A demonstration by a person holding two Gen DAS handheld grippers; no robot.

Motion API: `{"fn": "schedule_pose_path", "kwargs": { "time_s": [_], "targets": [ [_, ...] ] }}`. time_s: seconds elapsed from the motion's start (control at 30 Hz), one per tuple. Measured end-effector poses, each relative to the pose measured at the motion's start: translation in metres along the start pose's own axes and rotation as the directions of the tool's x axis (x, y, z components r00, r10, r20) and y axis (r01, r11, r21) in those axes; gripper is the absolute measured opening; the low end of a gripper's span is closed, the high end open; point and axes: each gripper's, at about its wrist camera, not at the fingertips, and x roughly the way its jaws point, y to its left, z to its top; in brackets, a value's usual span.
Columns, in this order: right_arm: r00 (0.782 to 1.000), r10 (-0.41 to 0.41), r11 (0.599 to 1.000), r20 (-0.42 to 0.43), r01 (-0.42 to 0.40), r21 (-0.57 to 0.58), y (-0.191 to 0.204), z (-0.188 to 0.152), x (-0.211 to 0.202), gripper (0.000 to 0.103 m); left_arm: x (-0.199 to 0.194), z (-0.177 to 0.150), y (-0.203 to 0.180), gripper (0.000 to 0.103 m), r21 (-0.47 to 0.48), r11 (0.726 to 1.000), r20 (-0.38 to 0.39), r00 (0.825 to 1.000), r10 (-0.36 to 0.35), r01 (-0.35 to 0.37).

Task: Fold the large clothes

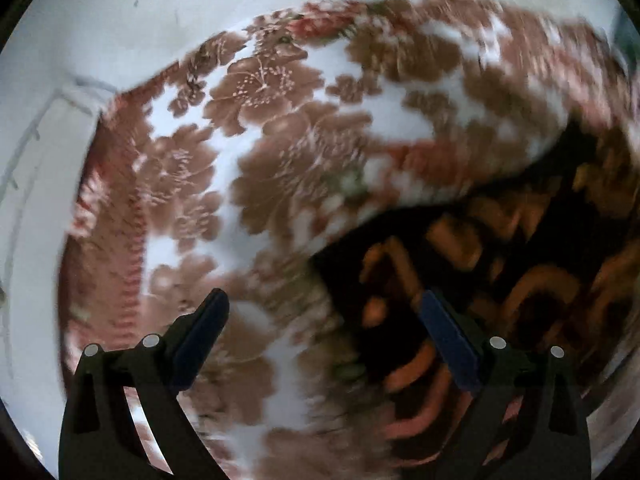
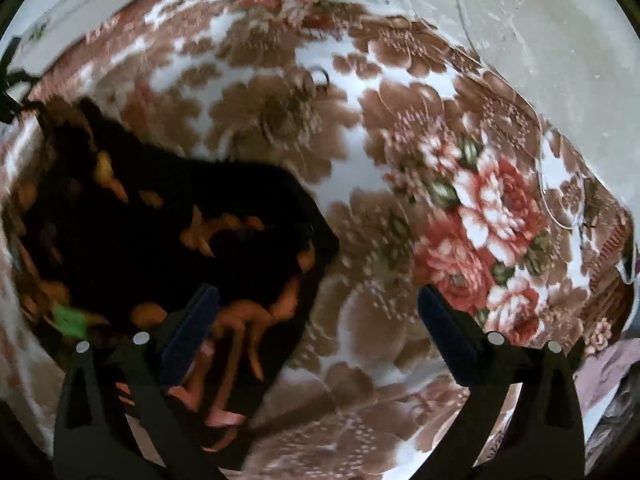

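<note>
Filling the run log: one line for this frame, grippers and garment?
left gripper: open, empty | right gripper: open, empty | dark garment: lying on floral blanket, not gripped | frames blurred

Floral blanket (image 1: 280,152) spread flat below me, brown and red blooms on white ground, blurred in left view. Pale floor (image 1: 120,20) borders blanket along far edge. Thin white cable (image 2: 548,184) lies curled on blanket near right edge, beside red flowers.
</note>
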Motion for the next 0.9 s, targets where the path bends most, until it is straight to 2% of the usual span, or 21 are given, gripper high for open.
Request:
{"fn": "schedule_pose_path", "kwargs": {
  "time_s": [0.07,0.2,0.27,0.37,0.47,0.5,0.6,0.67,0.77,0.9],
  "targets": [
    [1.000,-0.011,1.000,-0.025,0.011,-0.013,0.000,-0.022,0.017,0.098,0.004,-0.017,0.002,0.095,0.069,0.996,0.002,0.998,0.061,-0.061],
    [0.997,-0.046,0.995,-0.058,0.041,-0.091,0.009,-0.039,0.048,0.098,0.013,-0.024,0.004,0.095,0.141,0.987,0.025,0.997,0.068,-0.071],
    [0.997,-0.033,0.992,-0.066,0.025,-0.122,0.016,-0.036,0.059,0.098,0.015,-0.017,-0.004,0.095,0.167,0.984,0.051,0.997,0.060,-0.068],
    [1.000,-0.011,0.987,-0.019,0.008,-0.160,0.032,-0.019,0.057,0.098,0.021,0.000,-0.021,0.095,0.232,0.971,0.085,0.996,0.040,-0.058],
    [1.000,-0.013,0.977,-0.005,0.012,-0.213,0.042,-0.002,0.054,0.098,0.027,0.017,-0.034,0.095,0.291,0.956,0.084,0.996,0.007,-0.032],
    [1.000,-0.006,0.975,-0.005,0.005,-0.222,0.043,0.001,0.053,0.098,0.027,0.023,-0.035,0.095,0.289,0.957,0.086,0.996,-0.017,-0.009],
    [0.999,0.036,0.973,-0.013,-0.038,-0.229,0.038,0.010,0.047,0.098,0.022,0.050,-0.022,0.095,0.194,0.973,0.100,0.984,-0.145,0.124],
    [0.996,0.084,0.972,-0.037,-0.090,-0.216,0.029,0.013,0.045,0.098,0.027,0.058,-0.020,0.095,0.162,0.975,0.089,0.982,-0.167,0.151],
    [0.989,0.132,0.972,-0.061,-0.141,-0.188,0.017,0.010,0.048,0.098,0.043,0.059,-0.026,0.095,0.175,0.971,0.053,0.984,-0.173,0.161],
    [0.977,0.210,0.975,-0.029,-0.212,-0.072,-0.005,0.010,0.054,0.098,0.051,0.058,-0.027,0.094,0.126,0.963,0.042,0.968,-0.246,0.239]
  ]
}}
